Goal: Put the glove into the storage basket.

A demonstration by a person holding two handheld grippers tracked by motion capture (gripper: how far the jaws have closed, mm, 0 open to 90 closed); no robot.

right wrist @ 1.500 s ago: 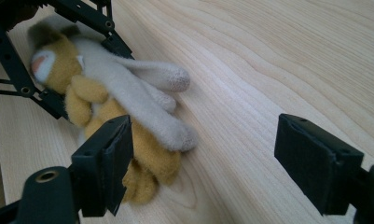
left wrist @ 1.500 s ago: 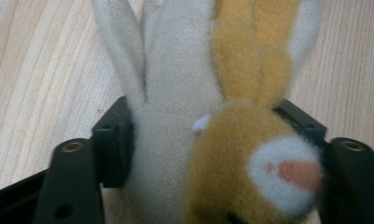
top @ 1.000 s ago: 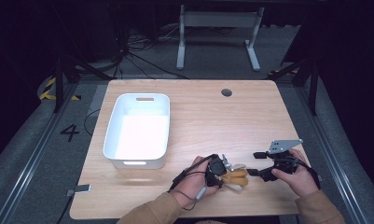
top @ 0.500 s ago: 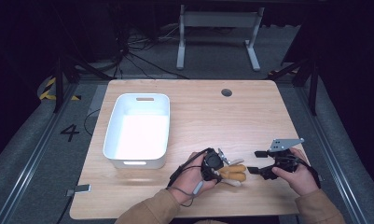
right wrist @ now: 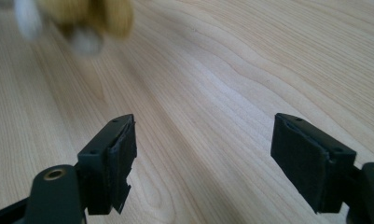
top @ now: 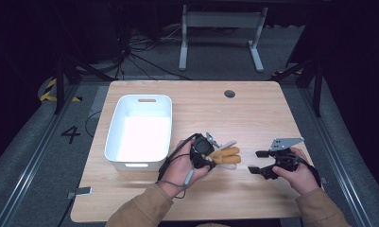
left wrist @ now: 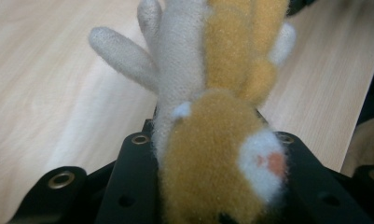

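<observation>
We see the left gripper point(top: 214, 157) clamped on a plush toy point(left wrist: 222, 116); the right gripper point(top: 257, 161), jaws apart, hangs just right of it.

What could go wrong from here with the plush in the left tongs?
1. The left tongs pinch the orange and white plush toy at one end, and most of it sticks out unsupported; it may sag or slip on a fast move.
2. The white plastic bin stands close; the dangling plush could snag on its rim.
3. The open right tongs are nearby and could bump it.
</observation>
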